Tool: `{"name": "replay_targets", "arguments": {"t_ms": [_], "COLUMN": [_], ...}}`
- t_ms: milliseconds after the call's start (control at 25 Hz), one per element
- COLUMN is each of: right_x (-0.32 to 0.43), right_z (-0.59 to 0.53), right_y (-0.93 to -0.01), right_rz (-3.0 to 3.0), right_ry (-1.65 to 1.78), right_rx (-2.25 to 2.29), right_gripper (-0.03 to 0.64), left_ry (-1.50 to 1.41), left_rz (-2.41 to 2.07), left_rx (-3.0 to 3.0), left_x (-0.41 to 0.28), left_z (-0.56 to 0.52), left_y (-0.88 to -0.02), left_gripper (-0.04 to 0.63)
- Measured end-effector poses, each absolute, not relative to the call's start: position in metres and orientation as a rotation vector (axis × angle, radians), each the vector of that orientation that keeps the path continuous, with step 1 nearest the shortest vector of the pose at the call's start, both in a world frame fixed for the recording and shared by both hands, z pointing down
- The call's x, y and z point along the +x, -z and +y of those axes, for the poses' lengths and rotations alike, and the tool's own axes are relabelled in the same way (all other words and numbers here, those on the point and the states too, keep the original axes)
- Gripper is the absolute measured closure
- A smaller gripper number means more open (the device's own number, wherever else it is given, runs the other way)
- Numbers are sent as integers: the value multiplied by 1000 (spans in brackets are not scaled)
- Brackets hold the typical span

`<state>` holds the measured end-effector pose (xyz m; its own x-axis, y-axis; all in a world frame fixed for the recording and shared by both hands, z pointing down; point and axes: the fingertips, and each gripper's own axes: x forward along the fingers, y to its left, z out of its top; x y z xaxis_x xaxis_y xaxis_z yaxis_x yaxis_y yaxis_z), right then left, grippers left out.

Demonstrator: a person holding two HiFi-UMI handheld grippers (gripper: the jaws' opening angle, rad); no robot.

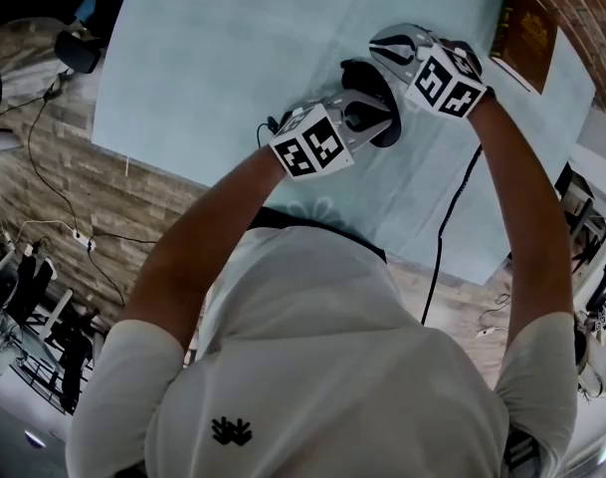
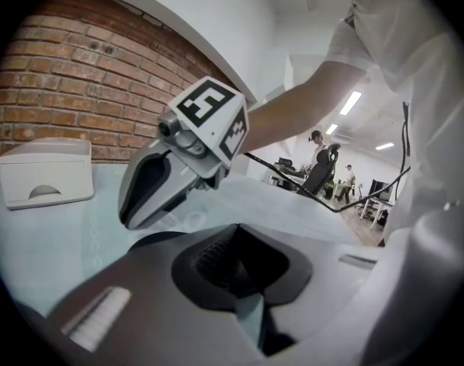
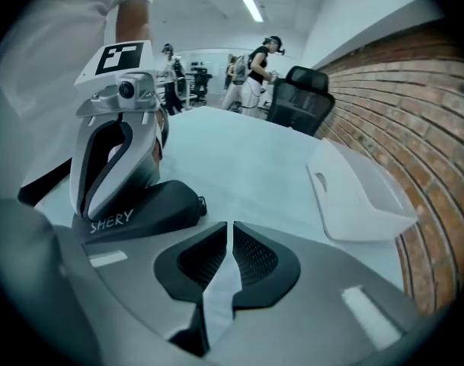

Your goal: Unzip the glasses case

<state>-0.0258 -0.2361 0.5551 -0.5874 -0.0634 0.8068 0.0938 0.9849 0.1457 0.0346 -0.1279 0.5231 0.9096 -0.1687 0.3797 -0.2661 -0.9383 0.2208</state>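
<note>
A black zipped glasses case lies on the light blue tablecloth. In the right gripper view the case reads "SHERY", and its zipper pull hangs at the near end. My left gripper is clamped down on the far end of the case; in its own view the jaws are closed on something dark. My right gripper hovers just beyond the case, shut and holding nothing, only cloth showing in the slit.
A white dispenser box stands on the table by the brick wall. A brown book lies at the far right corner. A black cable runs off the table's near edge. People and office chairs are in the background.
</note>
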Motion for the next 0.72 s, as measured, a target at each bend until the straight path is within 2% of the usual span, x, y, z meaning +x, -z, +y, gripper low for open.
{"name": "replay_targets", "arguments": {"t_ms": [440, 720], "right_x": [72, 102], "right_z": [-181, -109], "right_y": [-529, -507], "right_rz": [-2321, -2381], "right_ry": [-157, -330], "right_rx": [597, 827], "right_gripper": [592, 600], "left_ry": [-580, -554], "left_rz": [-491, -602], "left_rx": [2771, 2737], "left_x": [32, 23], "left_z": [-136, -119], "left_y": [-507, -482], "left_gripper": [538, 538]}}
